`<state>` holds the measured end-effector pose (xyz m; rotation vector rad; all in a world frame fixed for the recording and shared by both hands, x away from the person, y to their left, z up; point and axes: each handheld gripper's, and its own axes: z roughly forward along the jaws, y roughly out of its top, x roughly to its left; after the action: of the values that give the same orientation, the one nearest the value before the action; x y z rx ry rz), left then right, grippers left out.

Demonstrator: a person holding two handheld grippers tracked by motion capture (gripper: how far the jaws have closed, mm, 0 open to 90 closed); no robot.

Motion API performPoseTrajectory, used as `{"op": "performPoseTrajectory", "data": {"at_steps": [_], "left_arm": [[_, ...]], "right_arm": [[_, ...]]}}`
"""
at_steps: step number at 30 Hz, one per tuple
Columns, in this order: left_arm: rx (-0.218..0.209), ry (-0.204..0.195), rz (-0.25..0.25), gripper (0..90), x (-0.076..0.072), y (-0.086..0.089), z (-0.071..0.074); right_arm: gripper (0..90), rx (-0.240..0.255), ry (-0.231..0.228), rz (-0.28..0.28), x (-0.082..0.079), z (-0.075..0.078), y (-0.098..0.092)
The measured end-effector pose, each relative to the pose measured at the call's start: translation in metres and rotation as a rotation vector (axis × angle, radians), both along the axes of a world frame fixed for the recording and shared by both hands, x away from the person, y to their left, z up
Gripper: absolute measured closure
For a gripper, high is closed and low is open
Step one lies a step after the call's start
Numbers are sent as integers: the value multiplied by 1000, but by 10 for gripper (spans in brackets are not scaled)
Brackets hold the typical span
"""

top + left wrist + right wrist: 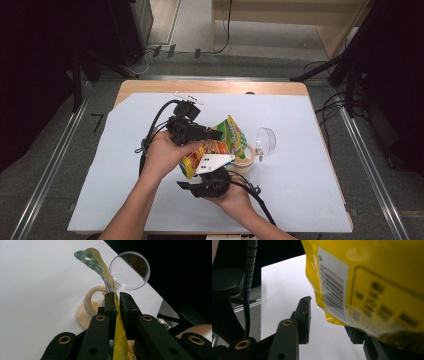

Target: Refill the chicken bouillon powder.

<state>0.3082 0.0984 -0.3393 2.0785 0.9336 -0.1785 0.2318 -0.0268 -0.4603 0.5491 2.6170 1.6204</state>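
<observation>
Pouch hangs above the counter middle in the high view, my left claw pinching it beside the jar and clear lid. Through the left gripper view I see both jaws clamped on the pouch's yellow edge. Through the right gripper view my right claw stands parted; the pouch sits between, unpressed.

A yellow pouch is pinched between the two black jaws of the left gripper at the lower middle of the frame. Its green checked top is bent toward the upper left. Behind it, a round jar of beige grains and a clear lid are seen on the white table.
</observation>
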Motion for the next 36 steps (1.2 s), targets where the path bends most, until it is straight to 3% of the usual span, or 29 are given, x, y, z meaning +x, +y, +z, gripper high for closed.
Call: {"op": "performPoseTrajectory", "data": {"at_steps": [14,21,36], "left_arm": [[4,34,-35,864,1,13,-7],[-7,42,-42,864,1,18,-10],[0,43,-38,872,1,33,-14]], "right_arm": [[508,45,28,-14,-1,-18,-2],[489,28,7,-26,0,-21,-3],[459,38,-19,-83,3,-21,-15]]}}
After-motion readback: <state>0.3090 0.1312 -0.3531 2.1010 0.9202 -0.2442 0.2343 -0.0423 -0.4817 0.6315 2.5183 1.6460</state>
